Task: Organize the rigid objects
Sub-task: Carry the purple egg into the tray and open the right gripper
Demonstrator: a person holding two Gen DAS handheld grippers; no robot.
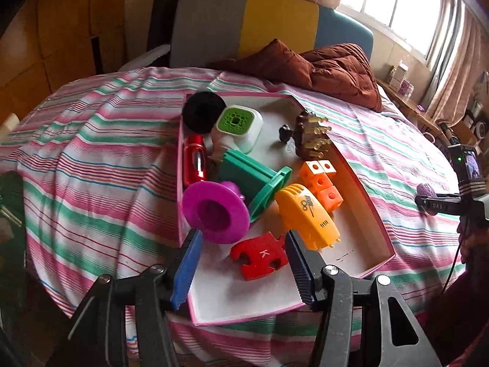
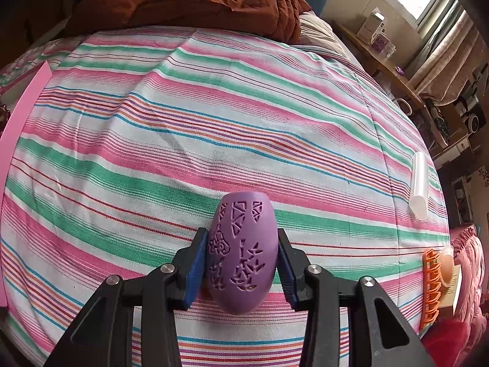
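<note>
A pink-edged shallow box (image 1: 360,183) lies on the striped bed and holds several toys: a red puzzle piece marked K (image 1: 259,255), a yellow toy (image 1: 308,215), orange cubes (image 1: 322,180), a magenta funnel (image 1: 215,211), a green spool (image 1: 253,180), a red cylinder (image 1: 194,159), a black disc (image 1: 203,111). My left gripper (image 1: 243,247) is open over the box's near end, its fingers either side of the red piece. My right gripper (image 2: 241,255) is shut on a purple perforated egg-shaped shell (image 2: 243,250) above the bedspread; it also shows in the left wrist view (image 1: 428,192).
A brown quilt (image 1: 321,67) is bunched at the bed's far side. A clear tube (image 2: 419,183) and an orange comb-like rack (image 2: 431,287) lie near the bed's right edge. The box's pink edge (image 2: 24,113) shows at the left of the right wrist view.
</note>
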